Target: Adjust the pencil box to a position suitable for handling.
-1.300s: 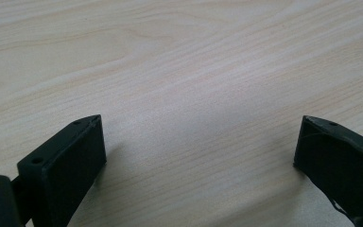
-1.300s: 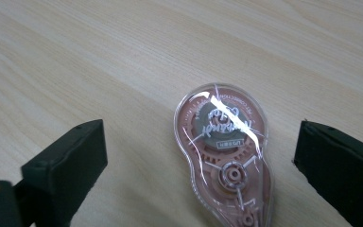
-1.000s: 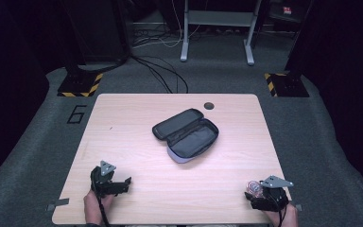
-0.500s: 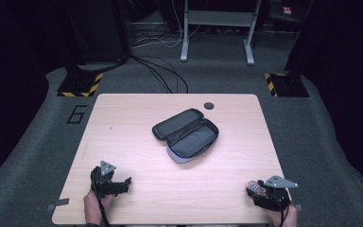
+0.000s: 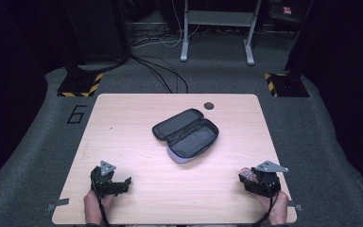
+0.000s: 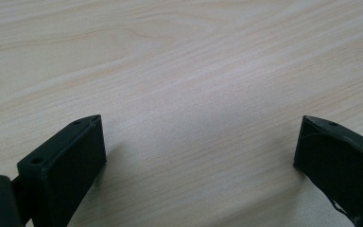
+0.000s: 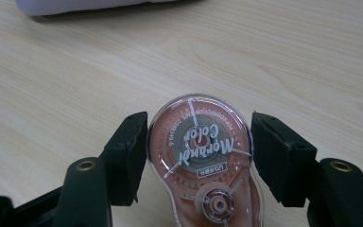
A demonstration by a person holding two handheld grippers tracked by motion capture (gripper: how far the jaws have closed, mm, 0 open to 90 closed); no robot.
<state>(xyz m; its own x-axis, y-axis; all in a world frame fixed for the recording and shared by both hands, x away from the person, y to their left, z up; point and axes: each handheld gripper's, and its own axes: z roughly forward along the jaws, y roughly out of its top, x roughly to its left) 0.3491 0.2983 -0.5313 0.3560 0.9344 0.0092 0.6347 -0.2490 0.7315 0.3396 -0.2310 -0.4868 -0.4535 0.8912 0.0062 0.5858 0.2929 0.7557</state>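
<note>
Table: pale wood-grain laminate, smooth, matt with faint sheen; open pencil case: dark woven cloth, matt; correction tape dispenser: clear glossy plastic over pinkish inner wheels; right gripper and left gripper pads: black, matt, rubbery; surrounding floor: grey rough carpet.
</note>
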